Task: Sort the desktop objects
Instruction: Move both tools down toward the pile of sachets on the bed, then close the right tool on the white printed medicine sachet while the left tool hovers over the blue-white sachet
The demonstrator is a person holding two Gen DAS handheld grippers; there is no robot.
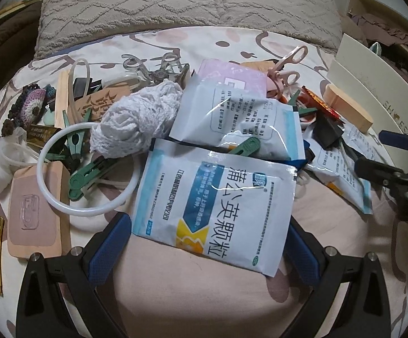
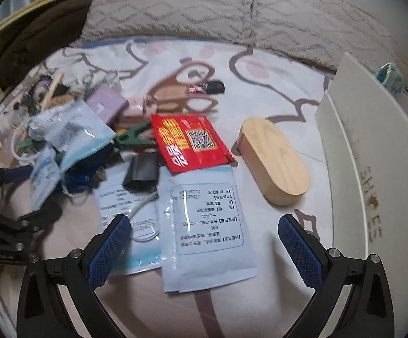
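A white-and-blue medicine sachet (image 1: pixel 218 214) with large Chinese print lies face up at the near edge of a heap of small things, between the two fingers of the left gripper (image 1: pixel 208 242). Its jaws stand wide apart, the blue pads on either side of the sachet, and whether they touch it cannot be told. A second sachet (image 1: pixel 237 115) lies just behind it, back side up, with a green clip (image 1: pixel 244 146) poking out between the two. To the left sit a white ring (image 1: pixel 87 169), more green clips (image 1: pixel 91 171), a wad of white netting (image 1: pixel 136 118), a flat pink block (image 1: pixel 33 211) and a crocheted purple piece (image 1: pixel 32 104). Pink scissors (image 1: pixel 285 67) rest at the far side of the heap.

The right gripper (image 2: pixel 204 242) hangs over the right end of the heap with its jaws apart, holding nothing. Between its fingers lies another pale sachet (image 2: pixel 206 231), printed back up, overlapping a further one (image 2: pixel 125 208). Beyond them are a black binder clip (image 2: pixel 143 173), a red packet (image 2: pixel 190 140) with a QR code, and, apart to the right, a rounded wooden box (image 2: pixel 274 160).

Everything rests on a soft bed sheet (image 2: pixel 274 84), cream and pink with a brown cartoon outline. A grey textured pillow (image 1: pixel 187 8) runs along the far edge. A white shoebox (image 2: pixel 367 152) lettered "SHOES" stands at the right, with dark bedding at the far left.
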